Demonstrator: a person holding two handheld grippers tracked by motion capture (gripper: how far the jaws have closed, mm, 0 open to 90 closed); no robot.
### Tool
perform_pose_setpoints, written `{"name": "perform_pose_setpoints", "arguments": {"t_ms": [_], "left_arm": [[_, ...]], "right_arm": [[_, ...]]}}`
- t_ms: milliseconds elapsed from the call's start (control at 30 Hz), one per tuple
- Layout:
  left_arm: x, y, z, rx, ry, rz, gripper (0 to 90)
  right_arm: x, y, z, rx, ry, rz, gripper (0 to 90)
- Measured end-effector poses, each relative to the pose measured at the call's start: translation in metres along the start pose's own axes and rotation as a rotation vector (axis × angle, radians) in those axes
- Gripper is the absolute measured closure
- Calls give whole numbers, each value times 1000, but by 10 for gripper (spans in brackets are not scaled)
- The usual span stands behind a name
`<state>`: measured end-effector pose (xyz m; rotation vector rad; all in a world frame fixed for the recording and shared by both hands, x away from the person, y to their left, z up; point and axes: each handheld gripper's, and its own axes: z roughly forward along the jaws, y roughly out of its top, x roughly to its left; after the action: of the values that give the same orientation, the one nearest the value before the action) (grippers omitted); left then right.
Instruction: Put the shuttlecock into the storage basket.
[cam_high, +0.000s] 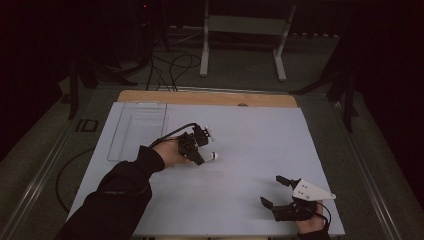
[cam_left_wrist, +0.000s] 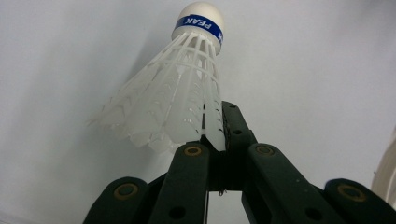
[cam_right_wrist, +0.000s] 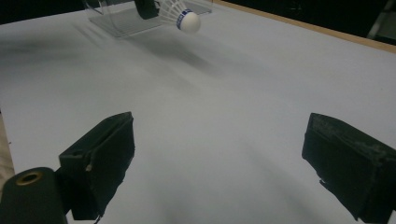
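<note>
Gripper work here starts on the left side of the high view, where a clear plastic tray (cam_high: 137, 130) lies flat on the pale desk (cam_high: 240, 145) near its far left corner; nothing can be made out inside the tray. Just right of the tray, the left gripper (cam_high: 200, 159) is held above the desk in a hand that comes out of a dark sleeve (cam_high: 120, 195). Its jaws are pressed together on the skirt of a white shuttlecock (cam_left_wrist: 180, 93), pinching the edge of the plastic feathers, as the left gripper view shows from close up. The shuttlecock's round white cork, ringed by a blue band with white lettering, points away from the gripper and toward the middle of the desk. In the right gripper view the shuttlecock (cam_right_wrist: 183, 16) hangs clear of the desk surface in front of the tray (cam_right_wrist: 126, 18), casting a soft shadow below it.

Further right, near the desk's front right corner, the right gripper (cam_high: 274, 191) sits low with its jaws spread wide and nothing between them; the bare desk shows in the gap. It is well apart from the shuttlecock
</note>
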<state>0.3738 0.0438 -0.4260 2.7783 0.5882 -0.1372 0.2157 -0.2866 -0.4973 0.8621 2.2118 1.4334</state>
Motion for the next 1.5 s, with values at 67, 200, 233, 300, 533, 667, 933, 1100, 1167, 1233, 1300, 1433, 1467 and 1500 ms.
{"name": "perform_pose_setpoints", "arguments": {"t_ms": [67,200,233,300,533,667,933,1100,1167,1233,1300,1433,1467,1500], "left_arm": [[-1,-1,-1,1,-11,10,900],[-5,-5,-4,13,-33,41,900],[-6,-5,-5,16,-33,48,900],[-8,-7,-8,16,-32,54,900],[-16,-10,-14,20,-52,94,900],[-17,-12,-19,10,-65,92,900],[-20,-16,-28,12,-57,137,900],[-20,-19,-36,8,-63,147,900],[-21,-20,-39,12,-61,149,900],[-21,-21,-42,2,-68,152,900],[-22,-22,-46,5,-67,161,900],[-22,-24,-51,7,-64,175,900],[-22,-24,-53,9,-67,176,900],[-22,-25,-53,9,-67,170,900]], "right_arm": [[0,0,0,0,-5,-2,95],[0,0,-1,-7,-6,3,96],[0,0,-1,-6,-7,2,96],[0,0,-1,-6,-7,4,96],[0,0,-1,-11,-6,0,96],[0,1,-1,-10,1,-2,96],[0,1,0,-5,-1,-5,96],[1,1,0,-3,-1,-1,96],[1,1,1,-3,-1,-1,96],[1,1,1,-1,-3,-1,96],[1,1,1,-3,0,2,96],[1,1,1,-2,-1,1,96],[1,1,1,-1,-3,-1,96],[1,1,1,-3,-2,2,96]]}}
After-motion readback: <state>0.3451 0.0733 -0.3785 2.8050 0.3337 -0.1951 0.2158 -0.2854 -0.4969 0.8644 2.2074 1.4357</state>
